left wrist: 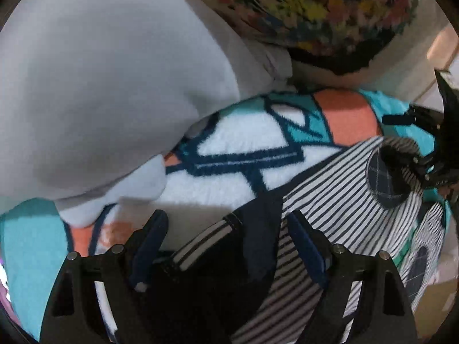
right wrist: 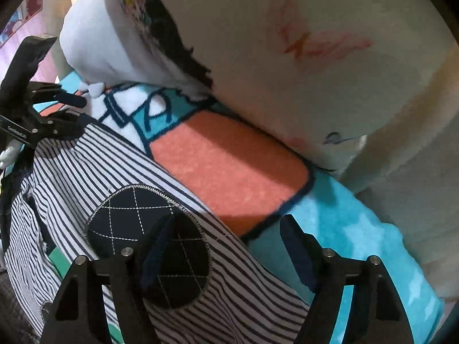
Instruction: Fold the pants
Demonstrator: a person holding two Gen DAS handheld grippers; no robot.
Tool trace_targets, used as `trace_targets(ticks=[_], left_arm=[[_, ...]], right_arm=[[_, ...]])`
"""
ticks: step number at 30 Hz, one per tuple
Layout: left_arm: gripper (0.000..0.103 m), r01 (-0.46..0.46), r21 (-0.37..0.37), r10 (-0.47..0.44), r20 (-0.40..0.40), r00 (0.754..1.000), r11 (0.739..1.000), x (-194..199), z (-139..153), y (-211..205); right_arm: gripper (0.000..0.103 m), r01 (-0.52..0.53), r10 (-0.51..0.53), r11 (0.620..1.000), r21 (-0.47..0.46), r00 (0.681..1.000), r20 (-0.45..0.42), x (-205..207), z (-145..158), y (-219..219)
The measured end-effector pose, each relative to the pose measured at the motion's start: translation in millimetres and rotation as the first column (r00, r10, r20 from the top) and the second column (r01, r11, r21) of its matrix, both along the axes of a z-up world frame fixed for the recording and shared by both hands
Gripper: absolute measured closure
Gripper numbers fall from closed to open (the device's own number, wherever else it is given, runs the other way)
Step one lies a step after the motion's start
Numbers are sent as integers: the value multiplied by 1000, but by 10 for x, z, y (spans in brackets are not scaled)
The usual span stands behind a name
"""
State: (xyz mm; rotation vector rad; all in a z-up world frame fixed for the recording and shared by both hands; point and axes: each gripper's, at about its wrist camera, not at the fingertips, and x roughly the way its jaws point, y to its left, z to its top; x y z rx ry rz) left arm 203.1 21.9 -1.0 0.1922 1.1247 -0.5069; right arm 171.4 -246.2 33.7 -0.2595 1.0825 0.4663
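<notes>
The pants [left wrist: 330,183] are white with thin navy stripes, a dark waistband and round navy quilted knee patches [right wrist: 149,243]. They lie on a fleece blanket [left wrist: 243,149] patterned in white, teal and coral. My left gripper [left wrist: 226,226] is open, its fingers on either side of the dark waistband end of the pants [left wrist: 252,229]. My right gripper [right wrist: 226,235] is open just above the pants, its left finger [right wrist: 157,246] over the knee patch and its right finger over teal blanket. Each gripper shows at the edge of the other's view.
A large grey cushion [left wrist: 100,86] lies at the left of the left wrist view. A flower-patterned pillow [left wrist: 315,8] sits behind it. A cream pillow with faint red print [right wrist: 315,71] borders the blanket [right wrist: 229,166] on the right. A white plush [right wrist: 97,46] lies at the back.
</notes>
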Motion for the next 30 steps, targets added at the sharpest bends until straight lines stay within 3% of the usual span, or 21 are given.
trace_targets(ticks=[3,5,6,7,8,9,10,13,21,30], left_arm=[[18,40,34,-40,11,999,999,-17,-15,-80],[20,52,81,-55,28,998,995,-30,-27,-145],[25,60,84,-63,35,997,995,-37,-23,-182],[44,76,72,-80,44,996,995,-64,4,-206],[73,95,59,-98,51,994,994,-90,41,-227],[79,106,48,-109,50,993,993,-113,70,-233],[95,115,40,-117,52,992,993,-144,97,-248],[94,103,57,-107,83,991,993,-174,170,-229],[94,30,-15,-27,169,985,999,-415,559,47],[94,-12,-104,44,316,948,994,-1317,895,232]], right_arm=[[30,-9,9,1000,5,1000,-9,-8,-56,2],[38,-4,4,1000,21,1000,-12,-16,-72,-17],[50,-5,5,999,36,1000,-13,-13,-74,-21],[67,-8,9,999,52,1000,-17,-28,-67,-22],[74,-16,18,997,72,1000,-23,-39,-62,-17],[88,-30,32,996,82,999,-27,-76,-55,12],[95,-43,45,996,83,999,-28,-102,-55,37],[96,-48,49,997,64,999,-12,-188,-30,66],[97,5,-14,994,108,997,81,-442,361,-14],[97,12,-31,995,101,980,195,-1210,696,127]])
